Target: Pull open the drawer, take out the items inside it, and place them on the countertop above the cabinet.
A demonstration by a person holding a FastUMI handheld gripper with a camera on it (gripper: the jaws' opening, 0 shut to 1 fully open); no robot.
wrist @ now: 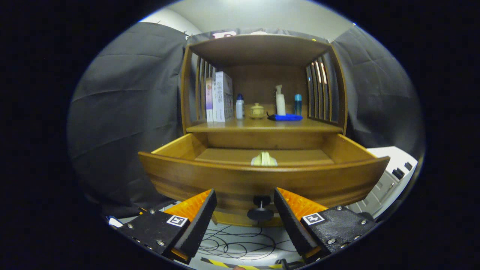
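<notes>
The wooden cabinet's drawer stands pulled out toward me, its curved front just beyond my fingers. A small dark round knob hangs under the drawer front, between my two fingertips and untouched by them. My gripper is open and holds nothing. Inside the drawer a pale folded item lies near the front wall, partly hidden by it. Above the drawer is the countertop, roofed by the cabinet's upper shelf.
On the countertop stand several boxes, a small white bottle, a little lidded jar, a pump bottle, a blue bottle and a flat blue object. Cables lie on the floor below. A white device sits to the right.
</notes>
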